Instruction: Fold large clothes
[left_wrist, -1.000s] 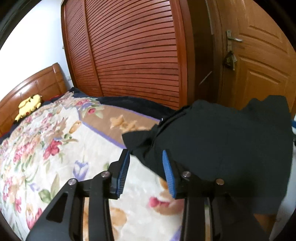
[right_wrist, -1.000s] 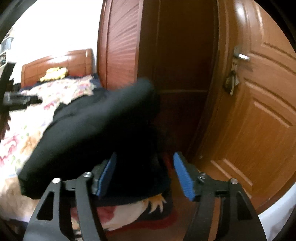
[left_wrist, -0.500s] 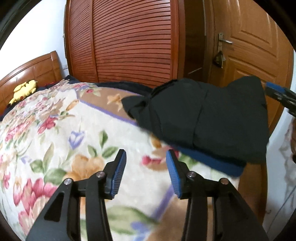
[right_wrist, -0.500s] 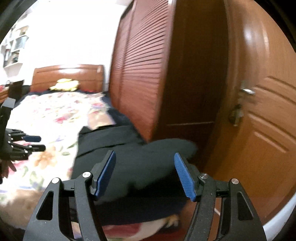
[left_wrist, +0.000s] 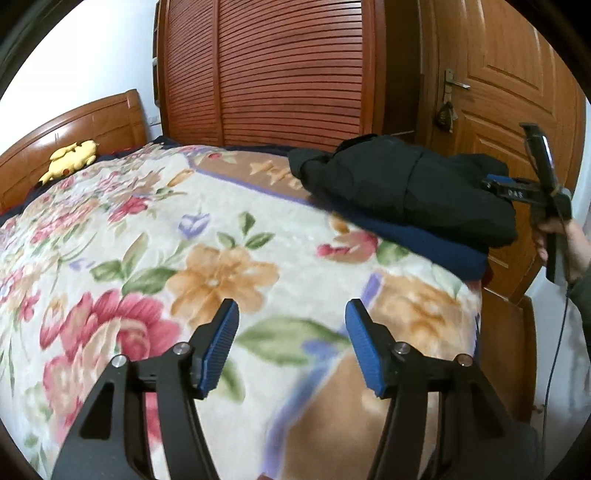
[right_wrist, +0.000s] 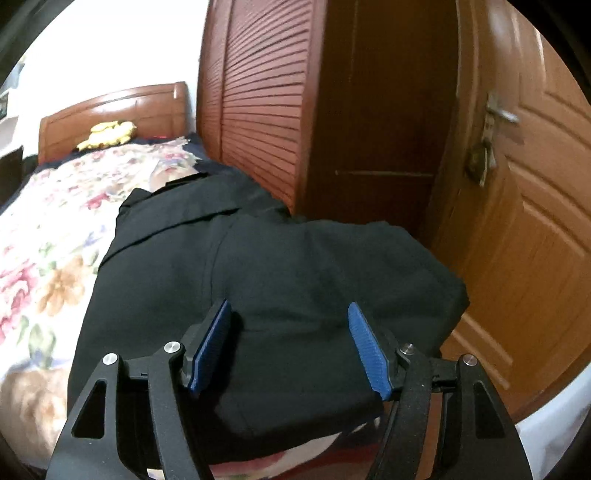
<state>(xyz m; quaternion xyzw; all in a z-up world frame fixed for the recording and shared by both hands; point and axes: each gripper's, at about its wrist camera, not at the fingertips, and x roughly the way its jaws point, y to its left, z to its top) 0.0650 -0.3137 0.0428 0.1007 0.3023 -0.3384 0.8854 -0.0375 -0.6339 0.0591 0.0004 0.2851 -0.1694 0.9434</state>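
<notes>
Garment (right_wrist: 280, 266) lies folded on the blanket (left_wrist: 207, 229). Left gripper (left_wrist: 291, 332) has just been widening, empty; right gripper (right_wrist: 290, 332) hovers spread, gripping nothing.

Each gripper, the left gripper (left_wrist: 291, 325) and the right gripper (right_wrist: 290, 328), is a black frame of flat struts with triangular cut-outs, joined by round silver screws, and each of its two fingers ends in a ribbed blue pad (left_wrist: 218, 347). In the left wrist view the right gripper (left_wrist: 493, 182) shows from the side, black with a blue tip, faint pale markings on its body and a thin dark cable hanging below. The hand (left_wrist: 561, 240) gripping its handle comes out of a dark sleeve (left_wrist: 583, 299).
</notes>
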